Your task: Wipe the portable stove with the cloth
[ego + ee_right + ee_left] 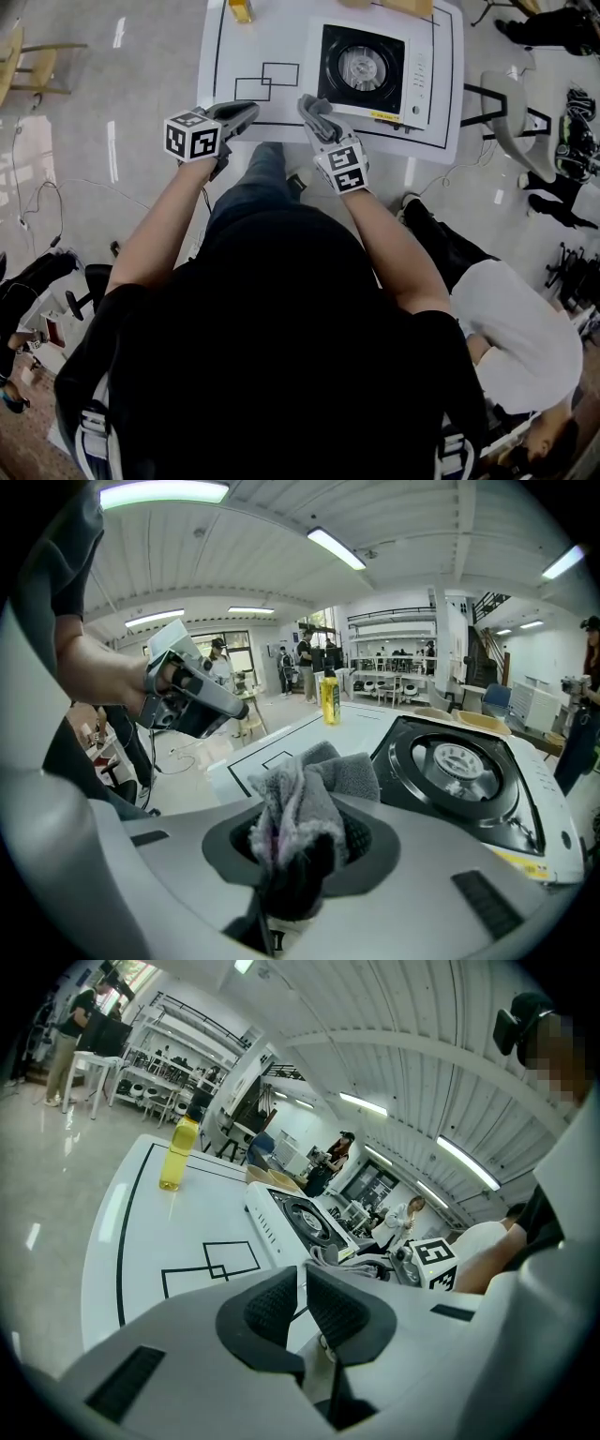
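Note:
The portable stove (367, 70) is white with a black top and round burner, standing on the white table (253, 37); it also fills the right of the right gripper view (469, 771). My right gripper (317, 111) is shut on a grey cloth (305, 803), bunched between its jaws, hovering at the stove's near left corner. The cloth shows in the head view as a grey wad (319, 108). My left gripper (246, 114) is shut with nothing in it, at the table's front edge, left of the stove. In its own view the stove (305, 1218) lies ahead right.
A yellow bottle (178, 1154) stands at the table's far left. Black outlined squares (267, 80) are marked on the table left of the stove. A person in a white shirt (520, 328) crouches at the right, by a grey chair (511, 112).

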